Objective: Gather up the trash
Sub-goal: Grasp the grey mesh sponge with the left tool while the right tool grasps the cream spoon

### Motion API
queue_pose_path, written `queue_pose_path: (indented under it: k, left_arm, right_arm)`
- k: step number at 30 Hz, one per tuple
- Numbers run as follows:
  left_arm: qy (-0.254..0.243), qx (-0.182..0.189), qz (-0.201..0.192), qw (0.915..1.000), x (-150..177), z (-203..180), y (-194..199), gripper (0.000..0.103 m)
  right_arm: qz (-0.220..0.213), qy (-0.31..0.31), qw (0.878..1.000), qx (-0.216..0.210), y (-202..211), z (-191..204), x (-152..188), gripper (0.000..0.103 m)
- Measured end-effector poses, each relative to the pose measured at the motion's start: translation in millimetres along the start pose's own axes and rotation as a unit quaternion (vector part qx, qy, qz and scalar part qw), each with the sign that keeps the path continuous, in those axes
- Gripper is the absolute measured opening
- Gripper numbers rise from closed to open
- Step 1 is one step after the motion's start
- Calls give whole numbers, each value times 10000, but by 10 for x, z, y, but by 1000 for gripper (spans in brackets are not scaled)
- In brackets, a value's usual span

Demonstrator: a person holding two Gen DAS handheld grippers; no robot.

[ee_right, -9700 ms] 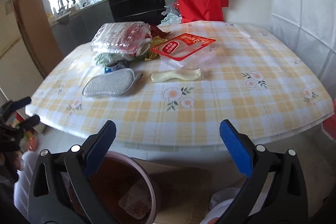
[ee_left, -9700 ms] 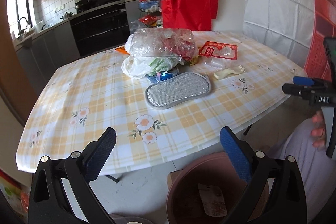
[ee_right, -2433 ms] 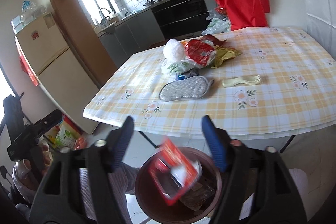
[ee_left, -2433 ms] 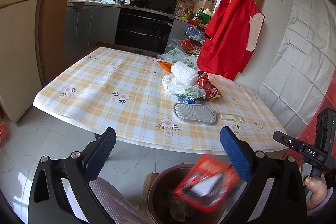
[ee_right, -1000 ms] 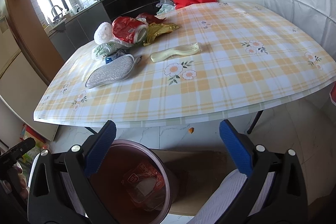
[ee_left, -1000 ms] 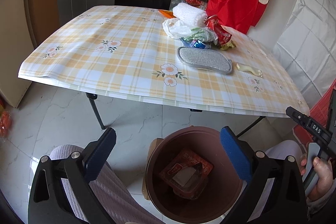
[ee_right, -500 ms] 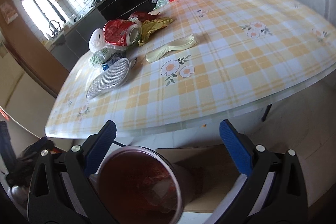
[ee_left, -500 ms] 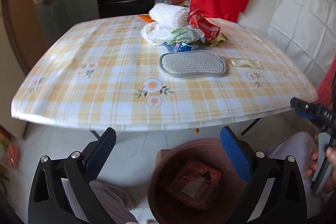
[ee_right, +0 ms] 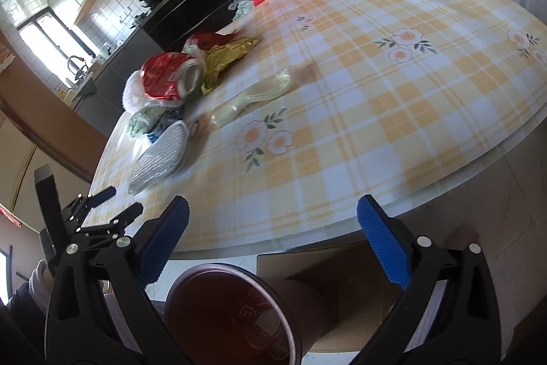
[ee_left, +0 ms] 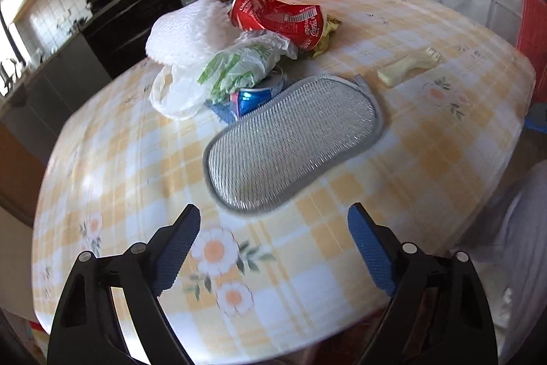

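Only the right wrist view shows the bin (ee_right: 232,313), a brown round pail on the floor below the table (ee_right: 393,125) edge, with a red wrapper (ee_right: 253,313) dimly seen inside; it also catches the left hand-held gripper (ee_right: 114,202) from the side at the table's near corner. The left wrist view looks down on the table top and shows the trash up close: a grey mesh pad (ee_left: 294,142) lies flat just ahead of the left hand-held gripper (ee_left: 273,248), its long axis running from lower left to upper right. Behind it, touching or overlapping, sit a blue can (ee_left: 251,98), a white plastic bag (ee_left: 218,74), a white foam net (ee_left: 191,33) and a crushed red can (ee_left: 283,17) whose open end points up and left. A pale plastic spoon (ee_left: 408,67) lies apart to the right, its long axis rising to the right. The left jaws stand wide, have just been closing a little, and nothing is between them; they hover over the cloth short of the pad. The right hand-held gripper (ee_right: 273,242) is wide open and empty, held over the table edge above the bin
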State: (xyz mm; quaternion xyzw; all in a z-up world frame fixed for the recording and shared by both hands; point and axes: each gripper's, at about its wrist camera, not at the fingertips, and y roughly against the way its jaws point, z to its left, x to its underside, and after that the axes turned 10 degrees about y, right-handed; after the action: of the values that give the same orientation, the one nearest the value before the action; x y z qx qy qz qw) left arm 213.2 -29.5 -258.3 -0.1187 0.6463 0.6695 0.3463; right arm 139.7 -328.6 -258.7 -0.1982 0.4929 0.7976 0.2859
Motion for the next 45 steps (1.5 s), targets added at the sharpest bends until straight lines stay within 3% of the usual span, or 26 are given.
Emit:
queue_pose_path:
  k: [7,14,19,20,22,28,32,34,35,37,40,45]
  left_arm:
    - [-699,-158,-92,9974,-137,-14,-243,87]
    - [-1668,-175,-547,9843,-190,-150,-295,84]
    - [-2033,-51,-571,9774,-143,-281,-281,46]
    - [-2081,1,-556,9765,-128,-303,-274,33]
    - [-2116,20,-680,9750,-90,-331,-226,29]
    - [-1241,619,-830,9868,-140,-142,27,19]
    - [57,1259,-747,9892,-217,182,186,18]
    - [622,1485,-725,9843,-196,307,250,17]
    - [908,1606,-726,9801,-187,386,280,16]
    - [1435,1844,-715,9697,-153,525,340,15]
    - [2089,2129,-666,9521,-85,716,398,14]
    - [2513,2228,-703,9393,54,833,514,12]
  right_arm:
    - [-8,104,9997,224,-46,-57,-86,97]
    - [25,428,9983,406,-134,32,-150,97]
    - [51,1112,9914,692,-219,133,-374,97]
    - [87,1236,9898,699,-248,147,-423,97]
    - [255,1784,9810,720,-368,215,-579,97]
    - [872,3319,9353,867,-803,438,-866,97]
    - [1135,3988,9058,870,-1075,562,-990,95]
    - [1288,4256,8917,844,-1207,623,-1020,86]
    - [1417,4361,8846,848,-1284,648,-1030,76]
    - [1521,4500,8760,835,-1378,698,-1050,74]
    - [1653,4481,8759,685,-1473,754,-1122,74]
    - [1874,4320,8810,452,-1579,819,-1189,72]
